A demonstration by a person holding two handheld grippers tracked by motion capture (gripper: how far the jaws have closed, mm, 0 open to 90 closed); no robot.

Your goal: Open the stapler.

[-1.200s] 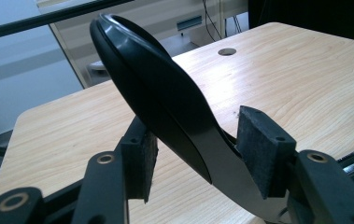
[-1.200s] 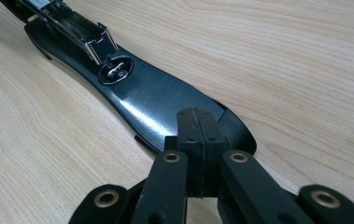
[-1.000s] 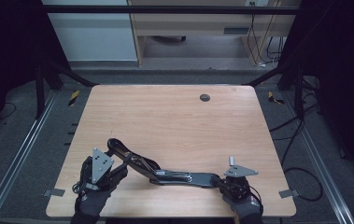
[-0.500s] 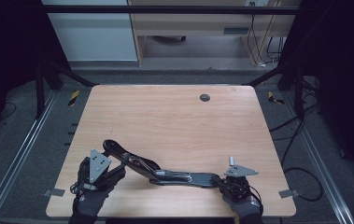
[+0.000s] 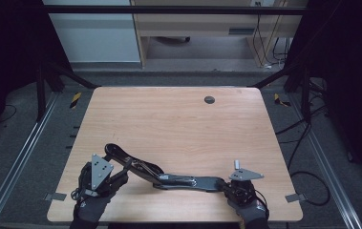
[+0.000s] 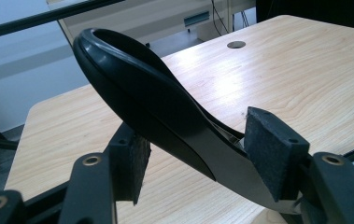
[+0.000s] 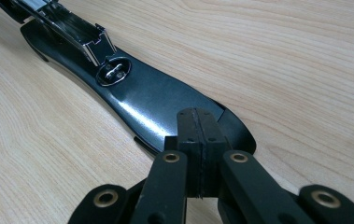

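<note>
We record a black stapler opened out flat along the near part of the wooden worktop. Its handle arm rises at a tilt at the left end; its base lies flat on the wood.

Left gripper: jaws have just been opening. The handle arm runs between the pads; a gap shows at the left pad, and contact at the right pad we cannot settle.

Right gripper: jaws fully closed, pads together, tips resting on the near end of the base.
</note>
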